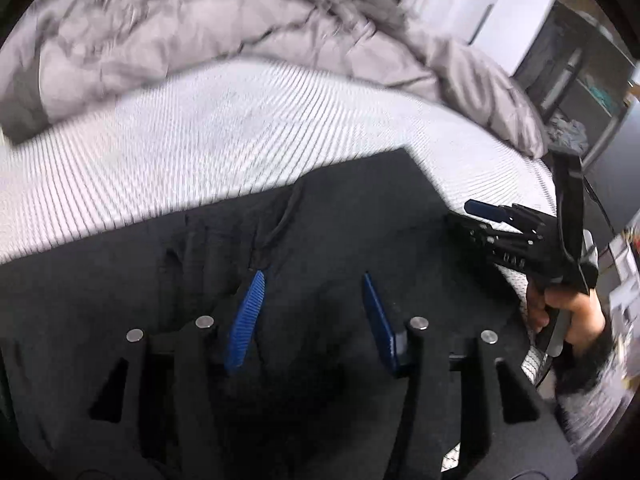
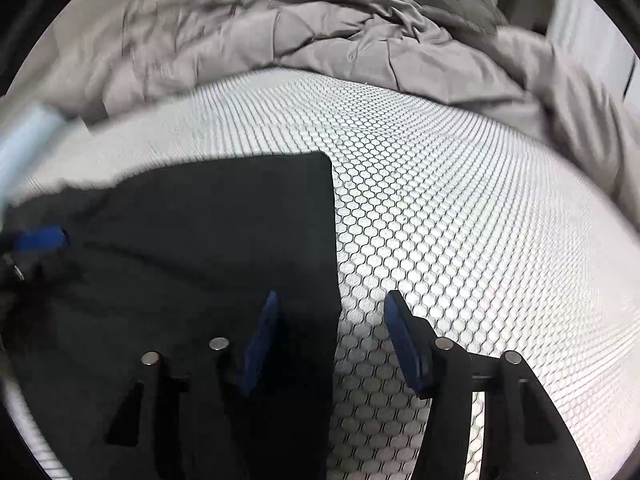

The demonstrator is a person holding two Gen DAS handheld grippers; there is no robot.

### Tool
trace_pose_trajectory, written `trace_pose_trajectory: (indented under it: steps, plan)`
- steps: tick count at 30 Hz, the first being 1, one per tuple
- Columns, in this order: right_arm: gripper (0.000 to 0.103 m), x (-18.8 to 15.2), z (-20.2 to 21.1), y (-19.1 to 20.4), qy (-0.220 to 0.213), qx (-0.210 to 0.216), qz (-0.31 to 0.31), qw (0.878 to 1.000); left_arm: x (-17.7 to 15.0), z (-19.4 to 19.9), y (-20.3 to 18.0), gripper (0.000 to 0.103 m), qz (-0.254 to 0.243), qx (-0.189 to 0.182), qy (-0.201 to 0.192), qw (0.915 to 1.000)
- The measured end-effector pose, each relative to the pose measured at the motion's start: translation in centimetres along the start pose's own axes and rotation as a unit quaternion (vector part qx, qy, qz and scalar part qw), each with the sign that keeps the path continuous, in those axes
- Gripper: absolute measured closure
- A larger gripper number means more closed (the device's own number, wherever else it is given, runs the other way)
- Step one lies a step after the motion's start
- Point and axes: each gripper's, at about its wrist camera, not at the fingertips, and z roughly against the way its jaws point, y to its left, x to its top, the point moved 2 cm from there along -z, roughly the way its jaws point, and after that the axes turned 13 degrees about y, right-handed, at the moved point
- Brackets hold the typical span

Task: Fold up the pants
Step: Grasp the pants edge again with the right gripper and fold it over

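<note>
Left wrist view: black pants point(image 1: 320, 216) lie flat on a white mattress point(image 1: 192, 136) with a fine ribbed pattern, filling the lower half of the picture. One straight edge and a corner of the pants show at upper centre right. The left gripper point(image 1: 310, 280) hangs over the cloth with its blue pads spread apart. Dark fabric shows in the gap between them, but neither pad visibly presses on it. A crumpled grey duvet point(image 1: 168, 32) is heaped along the far side of the mattress. At right, a hand point(image 1: 568, 312) with a dark fuzzy cuff holds the right gripper point(image 1: 486, 216) over the near right edge of the pants. One of its blue pads is plain to see; the picture is blurred there, so whether the other touches the cloth I cannot tell.

Right wrist view: the right gripper point(image 2: 330, 300) straddles the straight right edge of the pants point(image 2: 208, 232). Its left pad is over black fabric, its right pad over the bare mattress point(image 2: 460, 208), here showing a honeycomb pattern. The pads stand apart, pinching nothing. The left gripper point(image 2: 40, 238) shows as a blue smear at far left, above the pants. The grey duvet point(image 2: 340, 40) lies behind.
</note>
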Motion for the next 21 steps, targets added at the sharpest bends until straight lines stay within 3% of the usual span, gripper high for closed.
trace_pose_trajectory:
  steps: [2,4,5,7,8,10,12,16,17,19,20,21]
  plan:
    - [0.047,0.3,2.2,0.2,-0.044,-0.001,-0.004,0.999,0.7,0.4,-0.5,0.043,-0.006,-0.004,-0.025,0.9997]
    - [0.047,0.9,3.4,1.9,-0.07,0.027,0.021,0.997,1.5,-0.8,-0.7,0.042,0.001,-0.001,-0.014,0.9999]
    - [0.047,1.5,3.2,3.4,-0.061,0.057,0.041,0.996,1.9,-2.1,-0.5,0.042,0.009,0.008,0.003,0.9999]
    - [0.047,2.6,1.7,5.8,-0.042,0.078,0.071,0.993,2.2,-3.9,0.4,0.05,0.026,0.024,0.028,0.999]
    - [0.047,2.8,0.8,7.0,-0.032,0.077,0.086,0.993,2.3,-4.2,1.2,0.057,0.042,0.022,0.028,0.9985]
    - [0.047,3.6,-1.7,8.7,-0.004,0.082,0.115,0.99,2.4,-4.4,2.1,0.06,0.056,-0.001,0.021,0.9982]
    - [0.047,4.2,-3.7,8.2,0.025,0.058,0.114,0.992,2.3,-4.5,3.0,0.07,0.059,-0.017,0.021,0.9979]
    - [0.047,3.9,-3.2,3.7,0.012,-0.073,0.056,0.996,2.1,-4.6,3.1,0.07,0.054,-0.016,0.02,0.9982]
    - [0.047,3.7,-2.7,2.9,0.012,-0.079,0.043,0.996,2.0,-4.2,2.8,0.07,0.051,-0.005,0.02,0.9985]
    - [0.047,2.5,-0.5,2.2,-0.008,-0.043,0.041,0.998,1.5,-2.3,1.2,0.067,0.033,0.021,0.006,0.9992]
    - [0.047,1.7,0.7,2.4,-0.019,-0.032,0.052,0.998,0.7,-0.9,0.3,0.057,0.017,0.025,-0.011,0.9995]
    - [0.047,0.6,1.9,3.1,-0.023,-0.024,0.071,0.997,0.0,0.2,-0.7,0.04,0.003,0.023,-0.026,0.9994]
